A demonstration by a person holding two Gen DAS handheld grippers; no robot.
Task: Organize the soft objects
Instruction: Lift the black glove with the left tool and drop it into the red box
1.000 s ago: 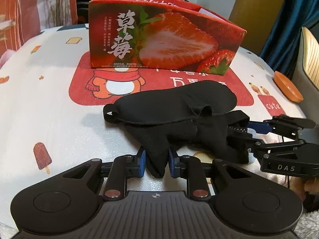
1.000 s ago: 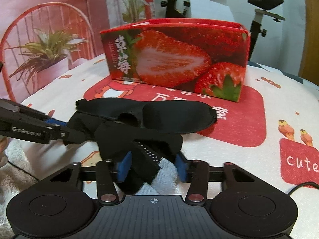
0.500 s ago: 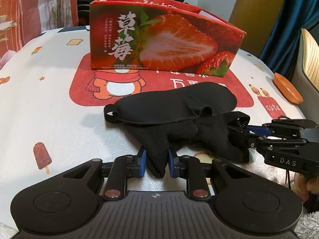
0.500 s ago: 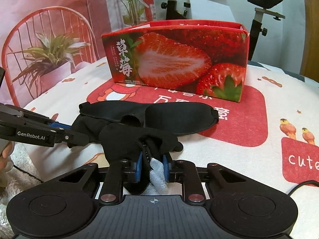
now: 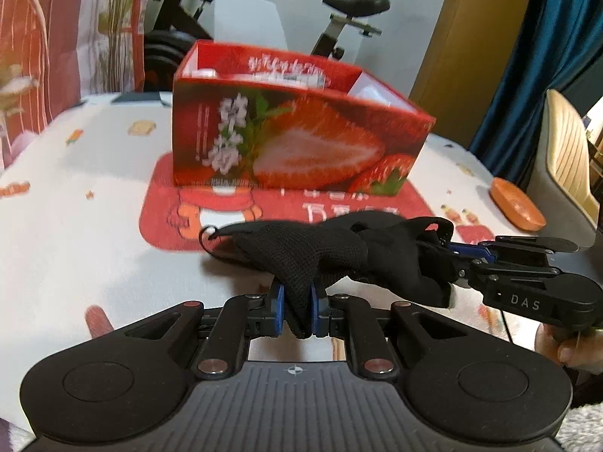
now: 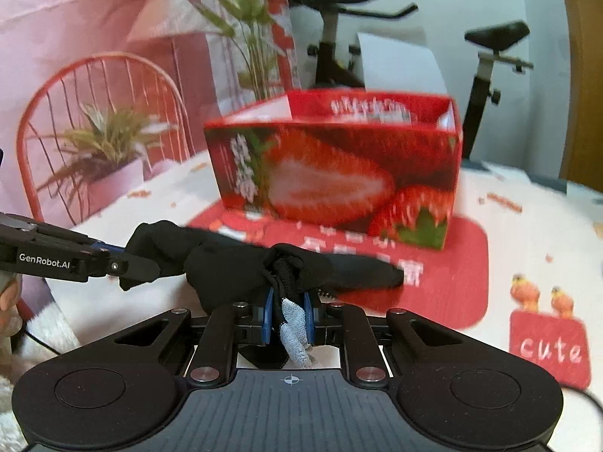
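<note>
In front of the strawberry box (image 5: 301, 135), my left gripper (image 5: 296, 310) and right gripper (image 6: 287, 318) are both clamped on the black fabric bundle (image 5: 339, 256). It hangs between them, clear of the printed tablecloth (image 5: 75, 233).
</note>
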